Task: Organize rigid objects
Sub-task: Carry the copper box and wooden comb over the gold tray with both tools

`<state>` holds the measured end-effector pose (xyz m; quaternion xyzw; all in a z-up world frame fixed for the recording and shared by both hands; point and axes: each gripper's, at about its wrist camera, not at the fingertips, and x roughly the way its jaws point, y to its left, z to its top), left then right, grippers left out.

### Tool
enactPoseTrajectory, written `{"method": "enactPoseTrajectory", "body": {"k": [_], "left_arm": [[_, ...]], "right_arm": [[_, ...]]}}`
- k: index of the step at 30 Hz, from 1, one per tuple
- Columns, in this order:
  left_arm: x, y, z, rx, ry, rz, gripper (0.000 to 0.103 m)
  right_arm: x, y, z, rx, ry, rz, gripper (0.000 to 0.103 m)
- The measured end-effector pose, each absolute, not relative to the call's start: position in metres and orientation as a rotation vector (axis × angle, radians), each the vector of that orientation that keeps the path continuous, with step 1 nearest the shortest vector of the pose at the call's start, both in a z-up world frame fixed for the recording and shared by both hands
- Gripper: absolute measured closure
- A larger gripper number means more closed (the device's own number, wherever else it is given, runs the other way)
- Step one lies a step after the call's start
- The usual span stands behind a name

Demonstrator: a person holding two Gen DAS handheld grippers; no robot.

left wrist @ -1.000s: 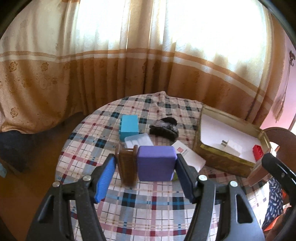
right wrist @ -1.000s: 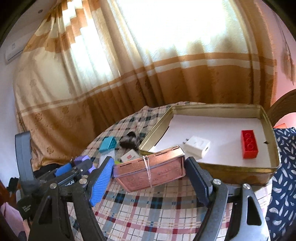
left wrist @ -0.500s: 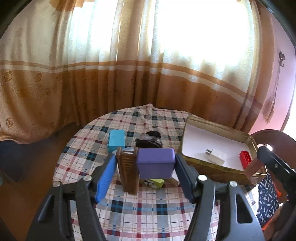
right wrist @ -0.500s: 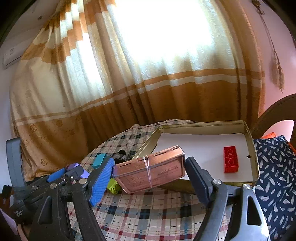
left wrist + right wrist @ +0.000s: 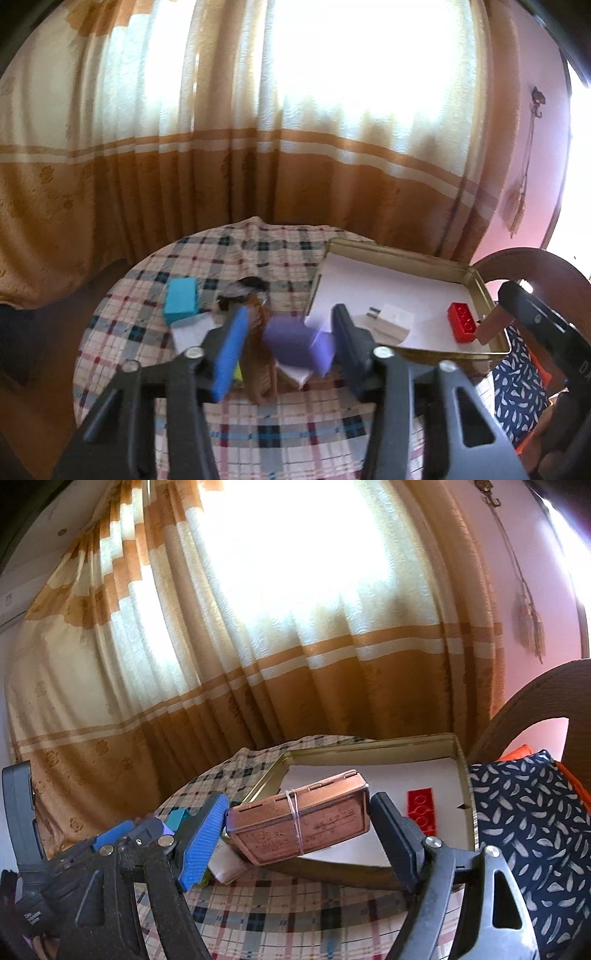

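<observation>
Checked cloth covers the round bench before orange-banded curtains. Above it the left hand-held gripper clamps a purple block together with a brown comb-like piece, both blurred. The right hand-held gripper grips a copper tin, banded with elastic, at the gold tray edge. Inside lie a red brick and white charger; a teal box sits apart.
</observation>
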<state>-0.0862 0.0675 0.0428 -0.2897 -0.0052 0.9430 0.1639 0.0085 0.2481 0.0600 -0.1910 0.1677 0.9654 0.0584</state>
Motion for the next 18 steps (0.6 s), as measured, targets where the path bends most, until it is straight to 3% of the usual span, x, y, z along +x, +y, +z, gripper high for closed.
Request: {"method": "enactPoseTrajectory", "body": {"k": [8, 10, 12, 18], "left_arm": [[-0.096, 0.074, 0.047, -0.809, 0.03, 2.705, 0.054], [-0.097, 0.062, 0.043, -0.842, 0.032, 2.713, 0.039], [-0.094, 0.053, 0.035, -0.886, 0.021, 2.709, 0.033], [-0.069, 0.06, -0.001, -1.067, 0.045, 2.57, 0.033]], "right_arm": [[0.01, 0.275, 0.059, -0.567, 0.538, 2.877, 0.022], [0.011, 0.278, 0.058, -0.564, 0.537, 2.872, 0.022], [0.01, 0.28, 0.054, -0.569, 0.543, 2.869, 0.022], [0.012, 0.281, 0.044, -0.593, 0.543, 2.861, 0.022]]}}
